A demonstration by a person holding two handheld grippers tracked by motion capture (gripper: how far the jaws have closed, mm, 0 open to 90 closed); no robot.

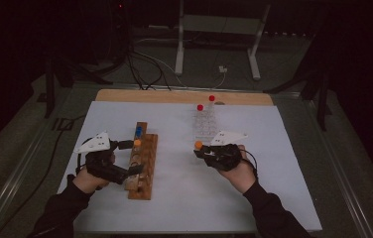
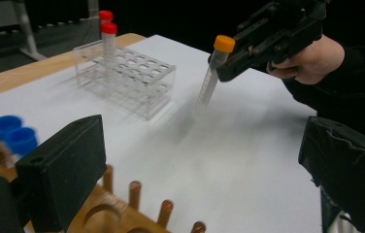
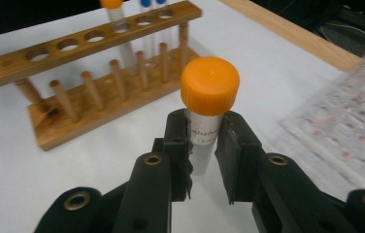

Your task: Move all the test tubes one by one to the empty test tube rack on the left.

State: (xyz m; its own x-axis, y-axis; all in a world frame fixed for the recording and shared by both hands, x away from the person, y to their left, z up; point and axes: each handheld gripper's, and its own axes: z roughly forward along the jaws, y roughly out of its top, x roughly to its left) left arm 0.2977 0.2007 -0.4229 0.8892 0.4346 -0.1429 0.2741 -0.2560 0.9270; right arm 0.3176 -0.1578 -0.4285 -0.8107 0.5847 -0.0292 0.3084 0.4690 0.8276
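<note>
Carrying an orange-capped tube (image 3: 208,104) in your right tongs (image 3: 205,145), you are moving it between the two racks; the tongs are clamped on the tube just below its cap, and the tube is hanging tilted above the bench (image 1: 254,198), clear of the white sheet. In the high view the tube's cap (image 1: 198,145) is sitting just in front of the clear plastic rack (image 1: 205,124), which is holding two red-capped tubes (image 1: 200,107) at its far end. The wooden rack (image 1: 142,166) is standing well apart to the left, with blue-capped tubes (image 1: 138,131) and another orange-capped one (image 1: 137,143) in its holes.

Your left tongs (image 1: 131,171) are resting at the wooden rack with the jaws standing apart and nothing between them.

Judging by the tube's position, you are in the transfer step, most likely heading for the clear rack. The next move is calling for you to bring the tube upright, line its tip over an empty cell, and lower it straight before releasing. Keep the wooden rack steadied while you are doing so.
</note>
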